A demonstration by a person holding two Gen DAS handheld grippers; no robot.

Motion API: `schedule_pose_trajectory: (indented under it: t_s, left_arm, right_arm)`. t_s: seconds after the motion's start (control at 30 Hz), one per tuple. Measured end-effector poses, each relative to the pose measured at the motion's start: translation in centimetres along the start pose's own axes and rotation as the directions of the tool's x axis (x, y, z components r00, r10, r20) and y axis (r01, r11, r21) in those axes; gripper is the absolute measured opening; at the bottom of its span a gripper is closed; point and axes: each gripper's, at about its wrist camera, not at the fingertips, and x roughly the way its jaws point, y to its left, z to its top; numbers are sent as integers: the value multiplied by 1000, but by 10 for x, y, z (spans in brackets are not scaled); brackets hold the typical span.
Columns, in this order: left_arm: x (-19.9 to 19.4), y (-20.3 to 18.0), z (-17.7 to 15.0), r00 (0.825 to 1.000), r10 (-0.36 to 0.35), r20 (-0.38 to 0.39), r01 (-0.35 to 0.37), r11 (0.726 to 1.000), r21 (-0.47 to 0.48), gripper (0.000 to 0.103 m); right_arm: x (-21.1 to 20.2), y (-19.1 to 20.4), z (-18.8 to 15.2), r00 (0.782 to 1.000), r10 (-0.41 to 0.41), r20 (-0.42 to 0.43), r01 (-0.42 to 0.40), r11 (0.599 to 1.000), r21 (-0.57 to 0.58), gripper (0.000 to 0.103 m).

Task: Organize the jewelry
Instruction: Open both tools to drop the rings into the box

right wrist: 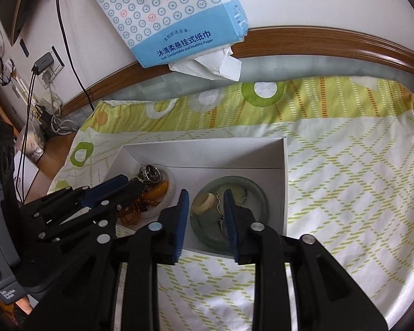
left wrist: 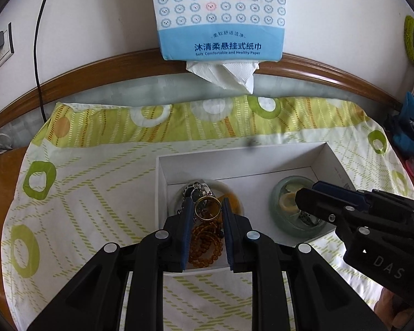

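Green-and-white patterned cloth (left wrist: 102, 182) covers most of the tabletop in both views, with a brown wooden rail (left wrist: 96, 66) curving along the wall behind it. A blue-and-white hanging tissue pack (left wrist: 220, 13) fills the top centre of the left wrist view, one white sheet trailing from its mouth.

On the cloth sits a shallow white cardboard box (left wrist: 234, 162), lower centre in both views. Inside it, at the left, is a clear glass dish (left wrist: 229, 190) heaped with jewelry: amber bead bracelets (left wrist: 207, 248), a silver metal watch (left wrist: 196, 189) and an orange bangle. At the right is a green-tinted round glass dish (right wrist: 259, 195) holding a cream ring-shaped piece (right wrist: 204, 202), a pale green piece and something small and metallic.

The left gripper (left wrist: 207, 207), bottom centre of its own view, is clenched on a gold metal ring (left wrist: 205, 207), its blue pads pressing either side, just above the dish of beads. The right gripper (right wrist: 205, 197) hovers over the green dish with its jaws parted and nothing pinched; the cream piece lies in the dish below the gap.
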Motion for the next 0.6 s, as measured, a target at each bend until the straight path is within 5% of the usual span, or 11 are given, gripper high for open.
schedule_pose_trajectory:
  t_s: [0.4,0.5,0.6]
  left_arm:
    - [-24,1,1,997,14,74,-12,1000,-25,48]
    - [-37,1,1,993,57,104,-54,998,-37,68]
    - [-51,0,1,987,76,142,-70,997,-43,77]
  right_arm:
    - [-28,-1,4,997,11,70,-13,1000,24,30]
    - [-42,0,5,995,-13,102,10,1000,29,47]
    - [-60,4,5,987,-54,154,52,999,16,62]
